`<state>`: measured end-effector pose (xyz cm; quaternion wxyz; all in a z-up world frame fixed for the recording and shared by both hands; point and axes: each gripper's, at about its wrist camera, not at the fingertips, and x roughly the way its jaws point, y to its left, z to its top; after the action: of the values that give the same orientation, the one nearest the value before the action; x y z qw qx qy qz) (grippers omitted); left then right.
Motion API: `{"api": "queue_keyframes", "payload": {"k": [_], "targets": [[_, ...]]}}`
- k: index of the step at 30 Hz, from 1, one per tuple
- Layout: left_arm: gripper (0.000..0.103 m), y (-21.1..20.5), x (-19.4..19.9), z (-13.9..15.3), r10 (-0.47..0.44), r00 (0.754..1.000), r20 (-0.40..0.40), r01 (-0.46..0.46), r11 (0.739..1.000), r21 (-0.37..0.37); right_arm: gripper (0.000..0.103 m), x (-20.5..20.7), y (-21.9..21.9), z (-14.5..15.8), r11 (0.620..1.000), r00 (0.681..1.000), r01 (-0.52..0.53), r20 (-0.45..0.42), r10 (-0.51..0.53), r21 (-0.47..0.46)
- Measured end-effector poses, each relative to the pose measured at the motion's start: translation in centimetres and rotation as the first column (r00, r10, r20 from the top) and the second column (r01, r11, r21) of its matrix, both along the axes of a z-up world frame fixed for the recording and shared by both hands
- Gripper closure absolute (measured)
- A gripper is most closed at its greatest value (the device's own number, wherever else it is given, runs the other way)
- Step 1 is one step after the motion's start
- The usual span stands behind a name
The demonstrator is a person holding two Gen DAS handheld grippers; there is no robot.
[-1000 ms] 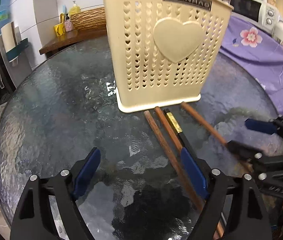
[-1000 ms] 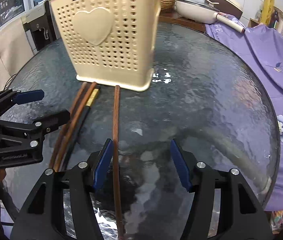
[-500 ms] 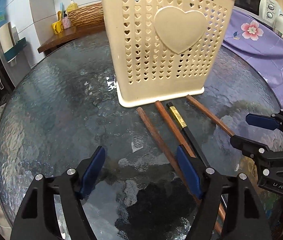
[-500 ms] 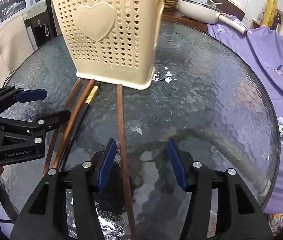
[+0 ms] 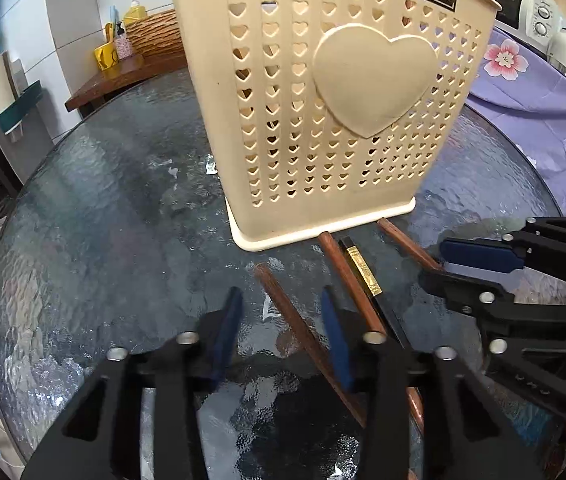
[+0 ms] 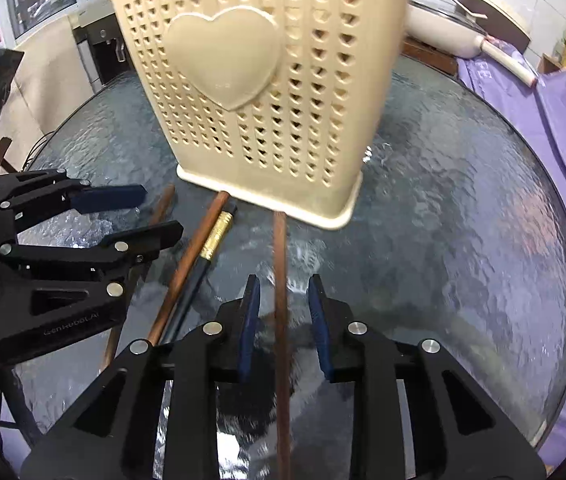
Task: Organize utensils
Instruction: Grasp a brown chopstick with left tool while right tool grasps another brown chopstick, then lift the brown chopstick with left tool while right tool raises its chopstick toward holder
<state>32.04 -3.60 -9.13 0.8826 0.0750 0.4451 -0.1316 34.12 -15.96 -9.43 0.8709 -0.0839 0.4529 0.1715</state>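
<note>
Both of my grippers are black plastic frames with triangular cut-outs and round silver screw heads. My left gripper (image 5: 279, 328) and right gripper (image 6: 283, 312) each end in two flat dark-blue pads (image 6: 250, 320). Faint grey lettering marks the left gripper's side.

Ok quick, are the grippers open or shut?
Left gripper: open, jaws have just been closing, leftmost chopstick between.
Right gripper: open, jaws have just been closing, rightmost chopstick between.
</note>
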Motion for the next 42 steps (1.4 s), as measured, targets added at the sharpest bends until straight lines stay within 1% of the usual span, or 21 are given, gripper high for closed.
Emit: {"api": "queue_keyframes", "payload": {"k": [2,3,4,5,7,9,14,19,23,27,30,33,38,40,42], "targets": [[0.077,0.1,-0.1,0.0,0.010,1.000,0.010,-0.010,1.000,-0.001,0.081,0.2,0.5,0.0,1.000,1.000,-0.011,0.013,0.011,0.000],[0.079,0.1,-0.3,0.0,0.012,1.000,0.015,-0.012,1.000,0.002,0.084,0.2,0.7,0.0,1.000,1.000,-0.015,0.019,0.015,-0.002],[0.085,0.1,-0.5,0.0,0.011,1.000,0.018,-0.011,1.000,0.005,0.087,0.2,0.7,0.0,1.000,1.000,-0.019,0.024,0.019,-0.004],[0.087,0.0,-0.9,-0.1,0.010,1.000,0.020,-0.010,1.000,0.005,0.088,0.2,0.8,0.0,1.000,0.999,-0.020,0.027,0.020,-0.004],[0.088,0.2,-1.4,-0.1,0.008,1.000,0.024,-0.008,1.000,0.000,0.095,0.1,0.8,0.0,1.000,0.999,-0.022,0.032,0.022,-0.010],[0.090,0.3,-1.8,-0.2,0.010,1.000,0.024,-0.010,1.000,-0.006,0.095,0.0,0.7,-0.1,1.000,0.999,-0.018,0.034,0.018,-0.009],[0.096,-0.1,-2.3,-0.3,0.000,1.000,0.028,0.000,1.000,0.015,0.095,-0.7,1.1,-0.3,1.000,0.999,-0.006,0.036,0.006,-0.013],[0.096,-0.2,-2.3,-0.2,-0.006,1.000,0.019,0.006,1.000,0.008,0.095,-1.1,0.9,-0.3,1.000,1.000,-0.006,0.025,0.005,0.020],[0.096,0.3,-2.0,0.2,0.000,1.000,0.029,0.000,1.000,0.001,0.095,-1.5,0.4,0.5,0.999,0.999,-0.007,0.043,0.004,0.053],[0.096,0.9,-2.6,1.8,-0.005,0.998,0.066,0.007,1.000,-0.029,0.096,-2.1,-0.4,2.1,0.996,0.997,-0.016,0.082,0.008,0.093],[0.096,1.3,-3.4,3.4,-0.011,0.995,0.098,0.019,0.997,-0.075,0.096,-2.8,-1.5,3.8,0.986,0.996,-0.024,0.094,0.008,0.165],[0.096,1.7,-4.4,5.5,-0.012,0.989,0.150,0.027,0.995,-0.097,0.096,-3.6,-2.5,5.7,0.974,0.992,-0.037,0.122,0.010,0.223],[0.096,2.1,-6.6,9.3,-0.017,0.970,0.242,0.051,0.989,-0.135,0.096,-5.1,-4.8,10.0,0.944,0.982,-0.055,0.186,-0.007,0.327],[0.096,2.4,-7.6,10.9,-0.017,0.960,0.281,0.062,0.987,-0.151,0.096,-5.9,-5.4,11.6,0.933,0.977,-0.062,0.215,-0.017,0.355],[0.096,2.4,-8.6,11.9,-0.020,0.952,0.306,0.073,0.984,-0.162,0.096,-6.7,-5.7,12.8,0.926,0.971,-0.066,0.237,-0.026,0.372]]}}
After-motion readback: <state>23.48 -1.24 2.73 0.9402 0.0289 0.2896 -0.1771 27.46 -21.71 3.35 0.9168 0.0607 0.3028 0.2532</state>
